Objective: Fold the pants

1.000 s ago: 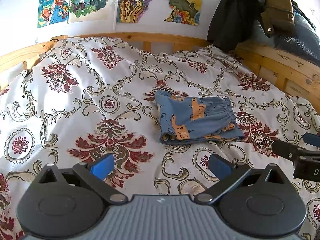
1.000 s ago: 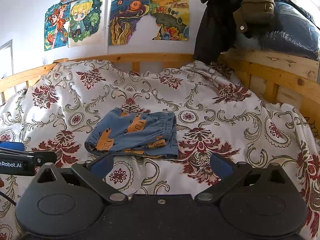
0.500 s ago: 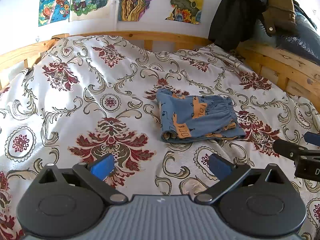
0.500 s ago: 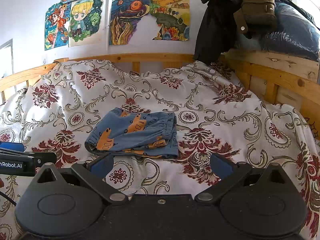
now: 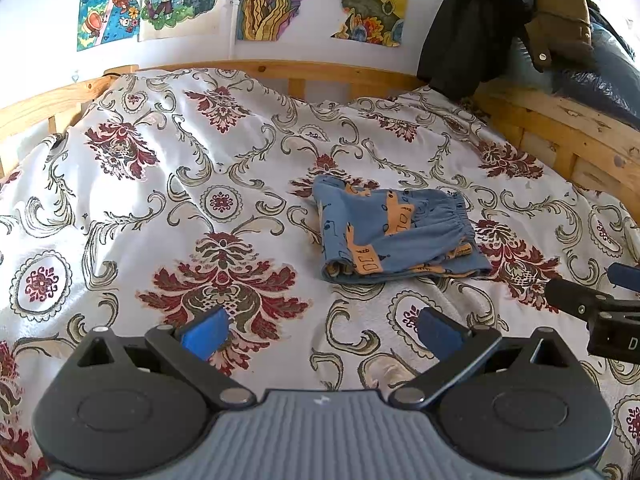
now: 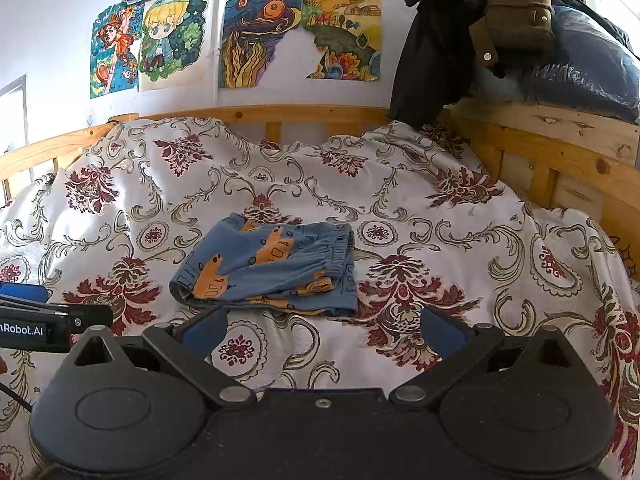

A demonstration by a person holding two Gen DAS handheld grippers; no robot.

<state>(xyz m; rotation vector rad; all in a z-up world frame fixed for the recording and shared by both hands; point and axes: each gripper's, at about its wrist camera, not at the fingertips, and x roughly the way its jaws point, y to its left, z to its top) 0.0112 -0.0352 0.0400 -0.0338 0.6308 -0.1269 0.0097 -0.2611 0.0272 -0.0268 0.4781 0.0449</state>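
Blue-padded jaws on your left gripper (image 5: 322, 330) and right gripper (image 6: 322, 326) stand wide apart, holding nothing, nearest you. Beyond them, mid-bed (image 6: 460, 216), the pants (image 6: 272, 266) lie folded compactly; the folding looks finished.

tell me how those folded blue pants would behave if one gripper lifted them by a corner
The folded blue pants look like thin, soft cloth, so they would probably droop and come unfolded. They lie as loose stacked layers, so a corner pinch may catch only the top one. They are likely light; the bedspread barely dents beneath them.
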